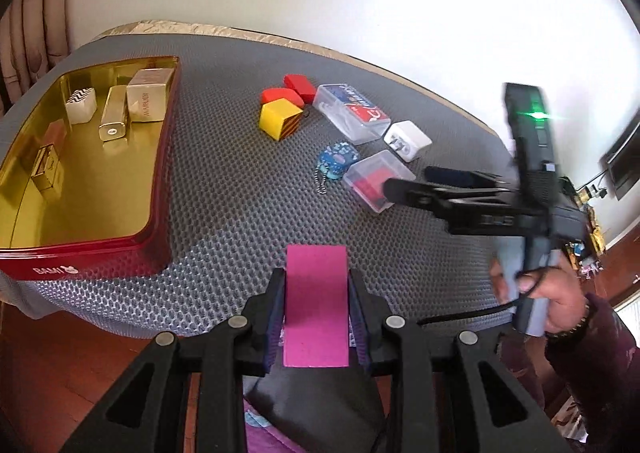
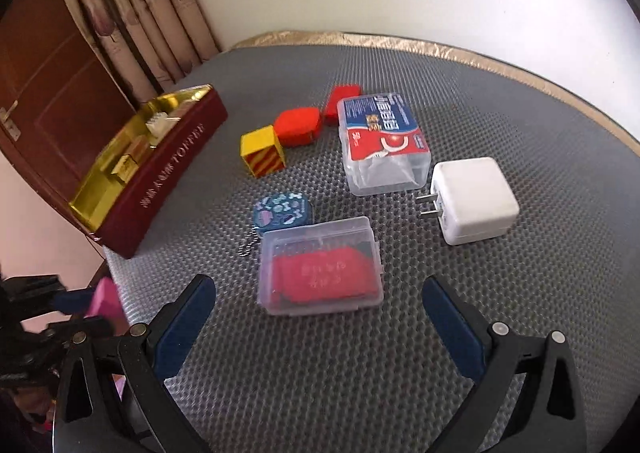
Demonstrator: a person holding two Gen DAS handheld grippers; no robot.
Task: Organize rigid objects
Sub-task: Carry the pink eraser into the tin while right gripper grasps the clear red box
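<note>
Meanwhile the left gripper [image 1: 316, 301] is clamped on a flat pink block [image 1: 316, 305], held near the front edge of the grey honeycomb mat [image 1: 224, 205]. To its left sits the red tin [image 1: 100, 257] with a gold interior, which holds a zigzag-patterned white cube [image 1: 81, 104], two gold boxes [image 1: 132, 109] and a small gold block [image 1: 47, 172].

The right gripper [image 2: 320, 317] has its blue-padded jaws spread wide with nothing between the pads, hovering just short of a clear plastic case with red contents [image 2: 320, 267]. Beyond that case lie a blue round keychain [image 2: 282, 211], a white plug charger [image 2: 474, 201], a larger clear box with a red-and-blue label [image 2: 382, 141], a yellow striped cube [image 2: 262, 151] and two red blocks [image 2: 298, 127], all loose on the mat. A person's hand [image 1: 560, 301] grips the right gripper's handle.
</note>
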